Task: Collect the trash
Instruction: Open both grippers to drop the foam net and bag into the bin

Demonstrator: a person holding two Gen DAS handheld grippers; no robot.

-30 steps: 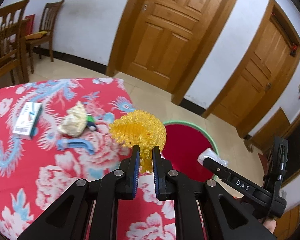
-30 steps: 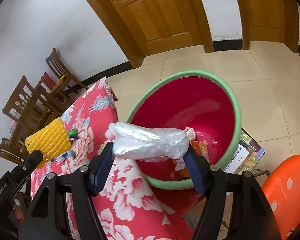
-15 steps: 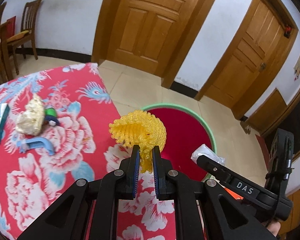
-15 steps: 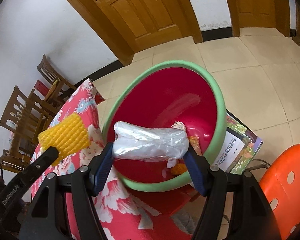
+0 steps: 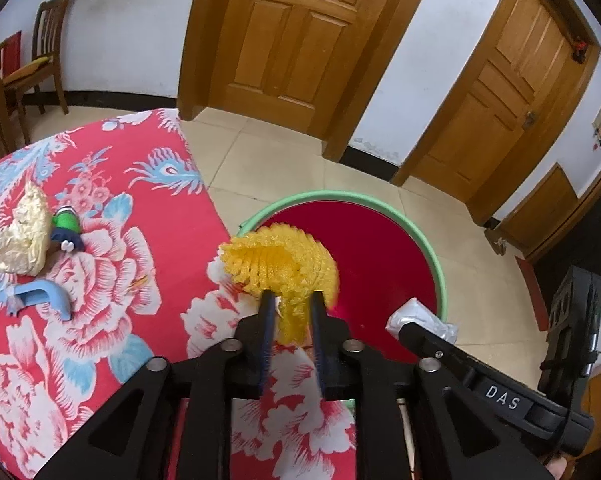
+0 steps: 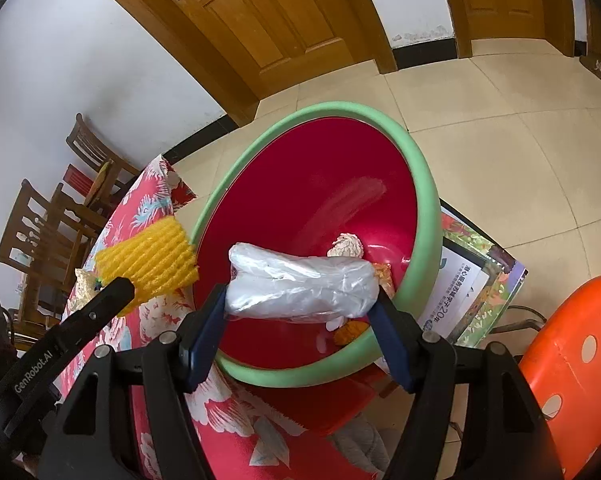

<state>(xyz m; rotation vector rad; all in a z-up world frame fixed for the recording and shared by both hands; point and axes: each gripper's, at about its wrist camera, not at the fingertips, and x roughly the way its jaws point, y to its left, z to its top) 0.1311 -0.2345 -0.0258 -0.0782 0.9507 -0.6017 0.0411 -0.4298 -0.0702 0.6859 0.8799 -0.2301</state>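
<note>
A yellow foam net (image 5: pixel 280 260) sticks up between the pads of my left gripper (image 5: pixel 291 296), over the table edge beside the bin's rim. Its jaws are opening, and the net still touches the pads. The net (image 6: pixel 148 256) also appears in the right wrist view, left of the bin. My right gripper (image 6: pixel 300 300) is shut on a clear plastic bundle (image 6: pixel 300 288), held crosswise above the red bin with the green rim (image 6: pixel 420 160). Crumpled trash (image 6: pixel 346 244) lies at the bin's bottom. The bundle's end (image 5: pixel 420 316) shows low on the right in the left wrist view.
On the red flowered tablecloth (image 5: pixel 100 200) lie a crumpled gold wrapper (image 5: pixel 20 236), a small green and blue piece (image 5: pixel 66 232) and a pale blue plastic piece (image 5: pixel 40 298). An orange stool (image 6: pixel 572 360) and a printed booklet (image 6: pixel 468 292) flank the bin. Wooden chairs (image 6: pixel 40 236) stand behind.
Both grippers moved toward the bin and sank. The left jaws, tight on the net before, now stand wider apart. The right grip on the bundle is unchanged.
</note>
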